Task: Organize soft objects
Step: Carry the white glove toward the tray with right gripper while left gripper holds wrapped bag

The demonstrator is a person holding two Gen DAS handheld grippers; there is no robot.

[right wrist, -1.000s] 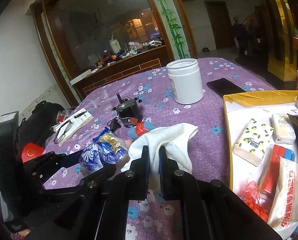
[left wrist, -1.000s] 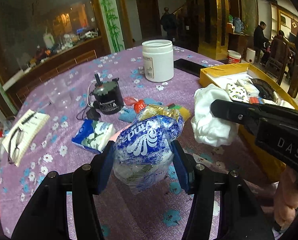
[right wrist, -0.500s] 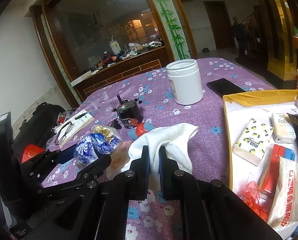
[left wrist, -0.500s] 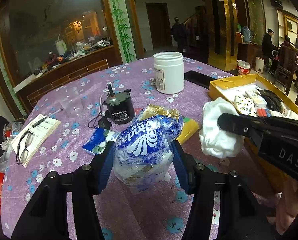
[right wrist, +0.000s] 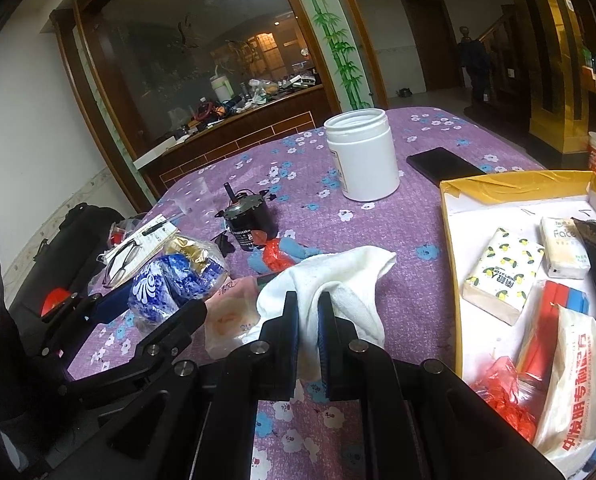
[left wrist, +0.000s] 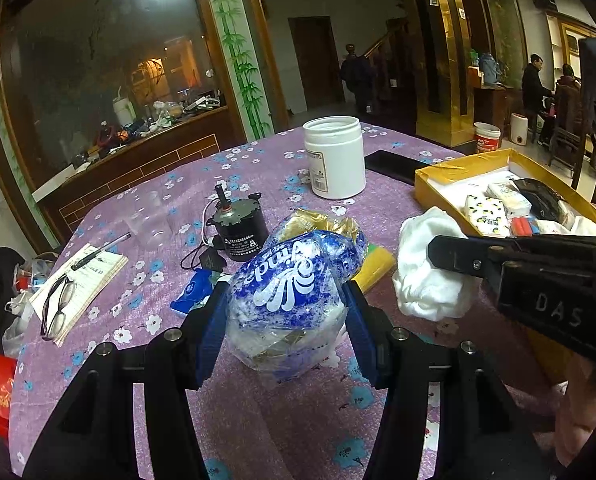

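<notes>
Low in the centre of the left wrist view, the left gripper (left wrist: 286,332) is clamped on a blue and white plastic pack (left wrist: 288,300). Its 2 blue pads (left wrist: 214,332) press the pack's left and right sides, and the pack bulges up and forward past the fingertips, with its lower end sagging toward the purple flowered tablecloth (left wrist: 258,420). A gold wrapper (left wrist: 318,220) shows just behind the pack's top.

At the bottom centre of the right wrist view, the right gripper (right wrist: 308,320) has its fingers drawn close together on a white cloth (right wrist: 338,280). A thin fold of the cloth runs down between the 2 fingers, while the rest spreads out beyond the tips toward the upper right. In that view the left gripper (right wrist: 154,300) sits at the lower left with the pack (right wrist: 170,284) between its fingers.

On the right side of both views stands a yellow box (right wrist: 518,184) holding tissue packs (right wrist: 502,276) and a white bag with red print (right wrist: 574,392). Near the top centre of the table are a white jar (right wrist: 364,156), a black phone (right wrist: 442,164) and a small black motor (right wrist: 250,220). A notepad with glasses (left wrist: 74,284) lies at the left of the left wrist view.
</notes>
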